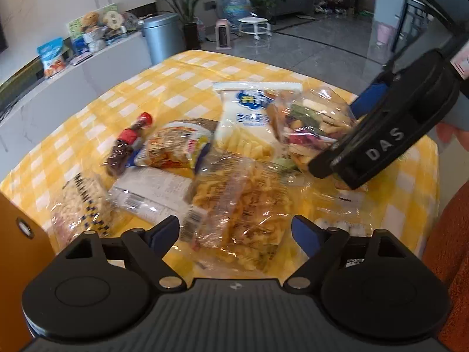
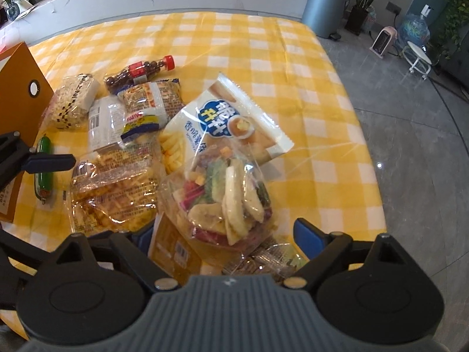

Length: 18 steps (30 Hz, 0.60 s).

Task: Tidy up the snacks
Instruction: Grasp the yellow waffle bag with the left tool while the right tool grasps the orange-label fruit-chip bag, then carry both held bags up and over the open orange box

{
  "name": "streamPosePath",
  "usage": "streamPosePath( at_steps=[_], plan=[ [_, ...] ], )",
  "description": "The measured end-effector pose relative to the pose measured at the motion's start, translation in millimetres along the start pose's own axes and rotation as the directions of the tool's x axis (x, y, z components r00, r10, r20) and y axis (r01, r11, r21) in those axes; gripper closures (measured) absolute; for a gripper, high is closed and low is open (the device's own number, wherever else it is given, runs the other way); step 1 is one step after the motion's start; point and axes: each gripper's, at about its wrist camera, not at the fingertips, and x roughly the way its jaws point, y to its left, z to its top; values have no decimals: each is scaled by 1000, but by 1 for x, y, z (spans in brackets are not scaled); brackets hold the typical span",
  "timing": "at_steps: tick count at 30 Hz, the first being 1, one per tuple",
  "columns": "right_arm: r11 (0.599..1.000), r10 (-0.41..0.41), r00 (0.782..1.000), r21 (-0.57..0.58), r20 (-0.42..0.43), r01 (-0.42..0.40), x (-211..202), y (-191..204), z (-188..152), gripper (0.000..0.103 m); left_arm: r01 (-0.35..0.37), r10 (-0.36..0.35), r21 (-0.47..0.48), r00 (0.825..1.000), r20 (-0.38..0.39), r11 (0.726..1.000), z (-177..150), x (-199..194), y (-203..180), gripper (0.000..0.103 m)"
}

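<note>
A heap of snack packs lies on the yellow checked tablecloth (image 2: pixel 263 58). My left gripper (image 1: pixel 234 228) hangs open over a clear bag of yellow twisted crisps (image 1: pixel 243 205), its pads clear of the wrap. My right gripper (image 2: pixel 224 231) is open with a clear bag of mixed dried fruit and vegetable chips (image 2: pixel 228 193) between its jaws. The right pad stands apart from the bag and the left pad is half hidden behind it. In the left wrist view the same bag (image 1: pixel 310 123) sits at the right gripper (image 1: pixel 331 138). A white crisp bag (image 2: pixel 222 117) lies under it.
A red-capped bottle of dark balls (image 2: pixel 137 72), a yellow and blue packet (image 2: pixel 146 105), a puffed-grain bag (image 2: pixel 73 102) and a green sausage (image 2: pixel 44 167) lie to the left. A brown box (image 2: pixel 20 88) stands at the left edge. The table's right edge drops to grey floor (image 2: pixel 410 146).
</note>
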Motion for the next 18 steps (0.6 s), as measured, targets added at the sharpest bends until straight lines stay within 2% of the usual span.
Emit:
streamPosePath(
  at_steps=[3,7,8,15,18],
  plan=[
    [1000,9,1000,-6,-13,-9,2,1,0,29,-25,26,44,1000,-11,999,0,8,-7,3],
    [1000,5,1000,-4,-5,-5,1,2,0,33,-54,55,54,998,-23,997,1,12,-9,4],
    [1000,6,1000,-4,-3,-6,0,1,-1,35,-52,53,49,998,-25,997,1,12,-8,11],
    [1000,22,999,11,30,-22,-9,0,-2,45,-45,45,-19,999,13,999,1,-2,-6,28],
    [999,31,999,12,42,-32,-18,2,-5,50,-39,40,-51,999,31,998,1,-10,-6,32]
  ],
)
